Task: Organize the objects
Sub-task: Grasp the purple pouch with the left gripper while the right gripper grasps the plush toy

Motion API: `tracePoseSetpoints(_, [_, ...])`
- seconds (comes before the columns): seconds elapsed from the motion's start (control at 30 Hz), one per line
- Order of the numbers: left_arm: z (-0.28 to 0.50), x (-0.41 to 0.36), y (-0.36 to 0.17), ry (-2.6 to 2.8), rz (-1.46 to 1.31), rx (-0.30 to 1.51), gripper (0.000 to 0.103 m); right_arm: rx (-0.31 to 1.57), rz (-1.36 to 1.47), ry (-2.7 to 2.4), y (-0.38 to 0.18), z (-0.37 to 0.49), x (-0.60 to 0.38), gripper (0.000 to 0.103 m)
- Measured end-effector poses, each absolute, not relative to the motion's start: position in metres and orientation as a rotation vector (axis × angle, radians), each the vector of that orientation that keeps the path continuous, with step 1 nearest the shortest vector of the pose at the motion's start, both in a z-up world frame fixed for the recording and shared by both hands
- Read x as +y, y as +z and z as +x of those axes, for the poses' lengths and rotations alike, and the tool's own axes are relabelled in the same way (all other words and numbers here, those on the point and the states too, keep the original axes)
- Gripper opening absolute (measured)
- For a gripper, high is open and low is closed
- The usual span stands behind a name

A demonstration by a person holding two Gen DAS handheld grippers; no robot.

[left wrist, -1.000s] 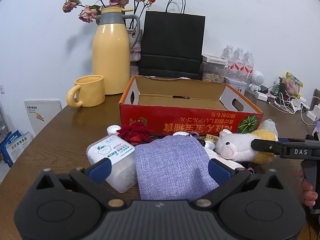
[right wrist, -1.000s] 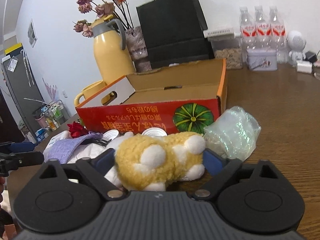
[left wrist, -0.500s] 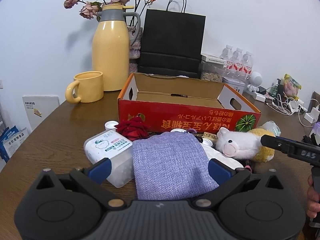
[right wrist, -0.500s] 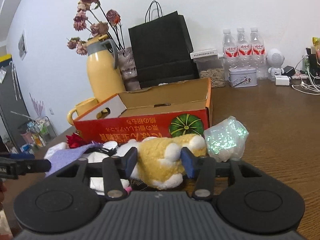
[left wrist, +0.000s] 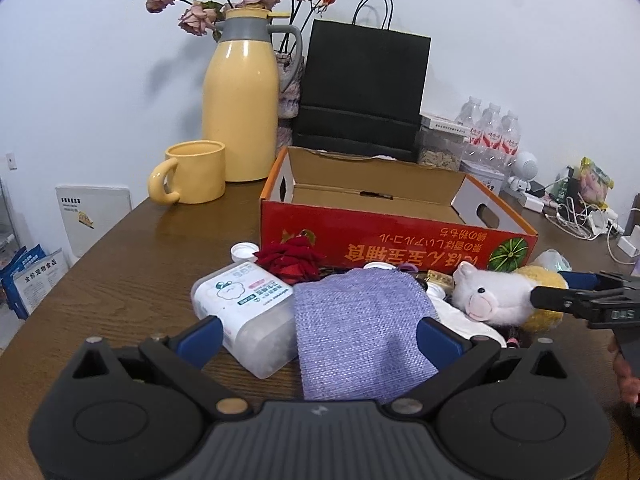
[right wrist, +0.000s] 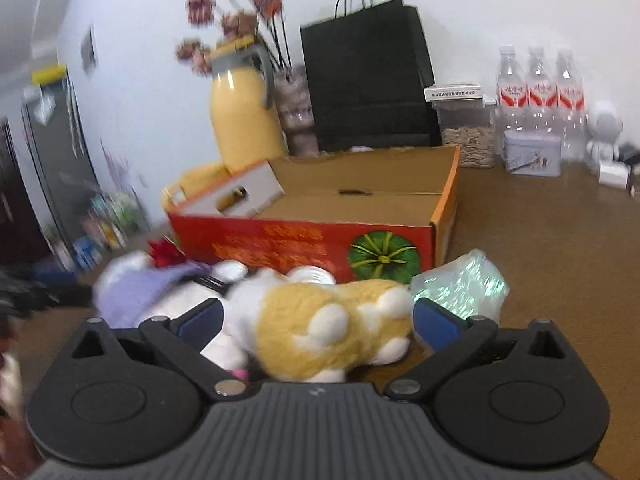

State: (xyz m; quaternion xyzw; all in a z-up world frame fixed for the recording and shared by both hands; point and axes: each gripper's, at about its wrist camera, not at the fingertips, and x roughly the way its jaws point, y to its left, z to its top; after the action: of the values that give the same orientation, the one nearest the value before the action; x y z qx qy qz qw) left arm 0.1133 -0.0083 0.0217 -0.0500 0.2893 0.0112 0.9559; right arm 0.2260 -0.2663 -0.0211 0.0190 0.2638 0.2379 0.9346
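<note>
My left gripper stands wide open low over the wooden table, with a purple woven pouch lying between its fingers and a white plastic box at its left finger. My right gripper straddles a yellow and white plush toy; its jaws are opening and the pads stand just off the toy's sides. In the left wrist view the plush toy lies right of the pouch, with one of the right gripper's fingers beside it. Behind them stands an open red cardboard box, empty inside.
A red fabric rose and white caps lie by the box front. A crumpled clear bag sits right of the plush. A yellow jug, mug, black paper bag and water bottles line the back.
The right gripper squeezed in on the plush toy half a second ago and has since spread wide again. The left gripper has held its place.
</note>
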Motion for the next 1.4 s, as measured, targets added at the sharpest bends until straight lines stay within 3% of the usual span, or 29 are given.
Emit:
tracePoseSetpoints(0.5, [0.123, -0.012, 0.019, 0.038, -0.1, 0.631, 0.103, 0.612, 0.139, 0.763, -0.037, 0.281, -0.287, 0.103])
tracePoseSetpoints(0.83, [0.144, -0.047, 0.009, -0.023, -0.09, 0.673, 0.103, 0.589, 0.115, 0.769, -0.038, 0.271, -0.282, 0.103])
tracePoseSetpoints(0.9, [0.143, -0.052, 0.006, -0.02, -0.083, 0.676, 0.093, 0.571, 0.111, 0.769, -0.036, 0.266, -0.28, 0.103])
tracePoseSetpoints(0.97, [0.142, -0.054, 0.005, -0.029, -0.09, 0.676, 0.077, 0.554, 0.108, 0.762, -0.034, 0.261, -0.279, 0.103])
tracePoseSetpoints(1.07, [0.137, -0.049, 0.007, -0.073, -0.146, 0.669, 0.026, 0.536, 0.096, 0.735, -0.032, 0.253, -0.278, 0.102])
tracePoseSetpoints(1.13, [0.132, -0.049, 0.01, -0.073, -0.136, 0.656, 0.01, 0.52, 0.102, 0.712, -0.03, 0.245, -0.278, 0.096])
tracePoseSetpoints(1.4, [0.113, -0.04, 0.012, -0.102, -0.121, 0.632, 0.004, 0.487, 0.081, 0.598, -0.026, 0.203, -0.271, 0.091])
